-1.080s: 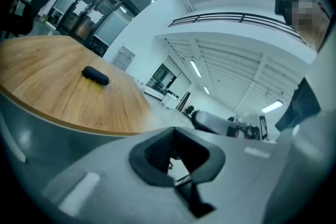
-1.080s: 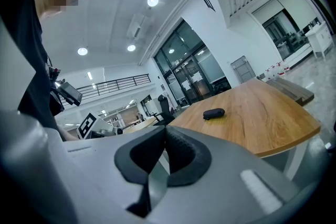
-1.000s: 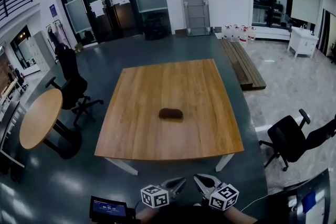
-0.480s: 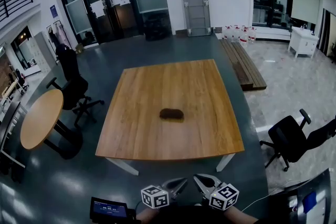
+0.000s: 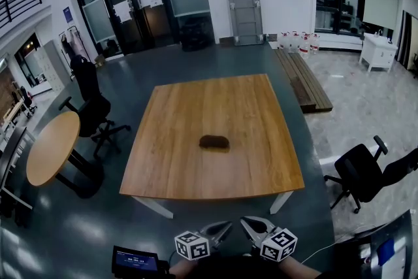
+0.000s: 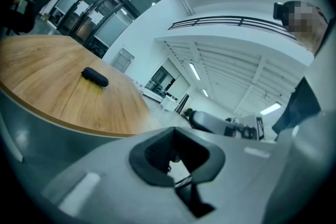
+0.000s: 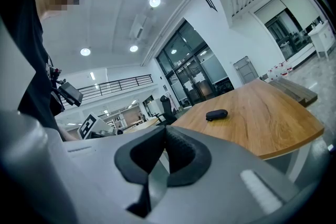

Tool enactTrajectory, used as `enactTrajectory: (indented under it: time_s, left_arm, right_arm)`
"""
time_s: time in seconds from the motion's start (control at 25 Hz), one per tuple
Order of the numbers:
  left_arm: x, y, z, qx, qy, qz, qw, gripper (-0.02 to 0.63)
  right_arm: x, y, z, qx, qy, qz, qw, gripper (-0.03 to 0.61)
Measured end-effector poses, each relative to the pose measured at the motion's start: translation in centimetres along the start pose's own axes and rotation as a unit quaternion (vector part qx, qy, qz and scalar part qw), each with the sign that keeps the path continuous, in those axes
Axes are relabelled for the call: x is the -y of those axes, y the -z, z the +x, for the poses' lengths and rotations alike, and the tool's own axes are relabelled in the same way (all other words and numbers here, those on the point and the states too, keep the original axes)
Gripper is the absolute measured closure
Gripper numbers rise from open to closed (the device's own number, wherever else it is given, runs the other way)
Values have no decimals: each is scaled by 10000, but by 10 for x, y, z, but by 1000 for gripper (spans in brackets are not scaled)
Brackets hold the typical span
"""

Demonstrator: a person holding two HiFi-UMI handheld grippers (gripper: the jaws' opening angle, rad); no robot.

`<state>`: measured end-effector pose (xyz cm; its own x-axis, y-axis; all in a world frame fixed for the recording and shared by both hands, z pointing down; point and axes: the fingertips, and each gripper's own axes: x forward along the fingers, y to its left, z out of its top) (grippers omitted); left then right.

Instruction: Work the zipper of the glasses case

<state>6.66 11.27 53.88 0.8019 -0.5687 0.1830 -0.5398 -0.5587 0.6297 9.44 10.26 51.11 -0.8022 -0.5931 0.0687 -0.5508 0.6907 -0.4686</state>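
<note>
Wooden square table (image 5: 196, 166) bears a dark, rounded oblong glasses case (image 5: 213, 141).

Dark brown glasses case (image 5: 213, 141) on light wood-grain table (image 5: 183, 160).

Whole room from above, case sitting alone on the big table

The small dark oval zippered glasses case (image 5: 213, 141) lies around the middle of the square light-wood table (image 5: 196, 101), well apart from both grippers. The left gripper (image 5: 226, 226) and right gripper (image 5: 245, 224) are down at the bottom edge, off the table, close side by side, marker cubes toward the camera, jaws together. A small black screen device (image 5: 134, 260) sits bottom left. There's a round wooden side table (image 5: 51, 147) with a black office chair (image 5: 91, 108) at left, another black swivel chair (image 5: 359, 170) at right, dark glass doors (image 5: 130, 3) at the back and a long wooden bench (image 5: 302, 78) past the table's far right corner.
</note>
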Motion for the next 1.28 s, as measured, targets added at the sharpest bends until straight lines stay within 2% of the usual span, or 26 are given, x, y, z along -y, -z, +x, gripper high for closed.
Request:
enactTrajectory:
  time_s: [1.28]
  left_arm:
    - [4,6,2,-4,33,-47,10000,611]
  right_arm:
    - [-2,-1,-9,61,16,-99,9999,572]
